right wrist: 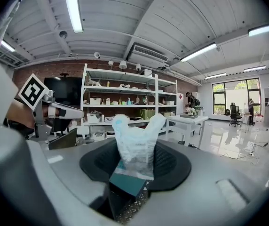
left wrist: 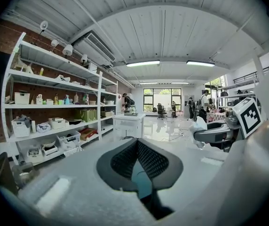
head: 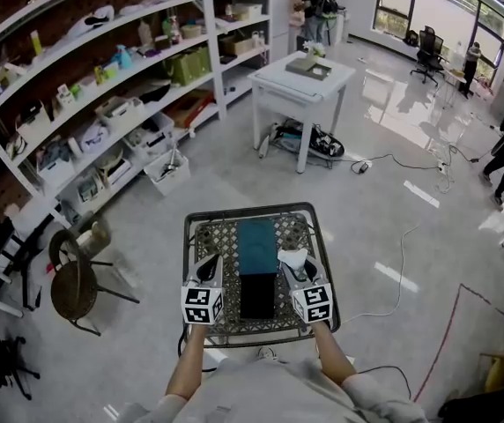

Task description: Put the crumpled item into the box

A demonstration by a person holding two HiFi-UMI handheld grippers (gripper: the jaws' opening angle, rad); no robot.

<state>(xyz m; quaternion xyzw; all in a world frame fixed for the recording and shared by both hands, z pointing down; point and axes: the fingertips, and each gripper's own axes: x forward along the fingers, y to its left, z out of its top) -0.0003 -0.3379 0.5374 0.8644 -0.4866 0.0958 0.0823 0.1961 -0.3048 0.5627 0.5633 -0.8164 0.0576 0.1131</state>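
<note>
Right gripper (right wrist: 137,159) clamps crumpled wrapper (right wrist: 134,140) (box (right wrist: 128,182) partly hidden beneath); left gripper (left wrist: 137,142) closed.

The person wears a pale grey short-sleeved top (head: 261,393). The left claw (head: 208,270) and the right claw (head: 294,268) each have a light grey shell, black tapering jaws and a white cube (head: 202,305) printed with black square markers. Up close, the jaw pads (left wrist: 124,161) are black with a fine mesh texture, set in a dark oval collar.
</note>
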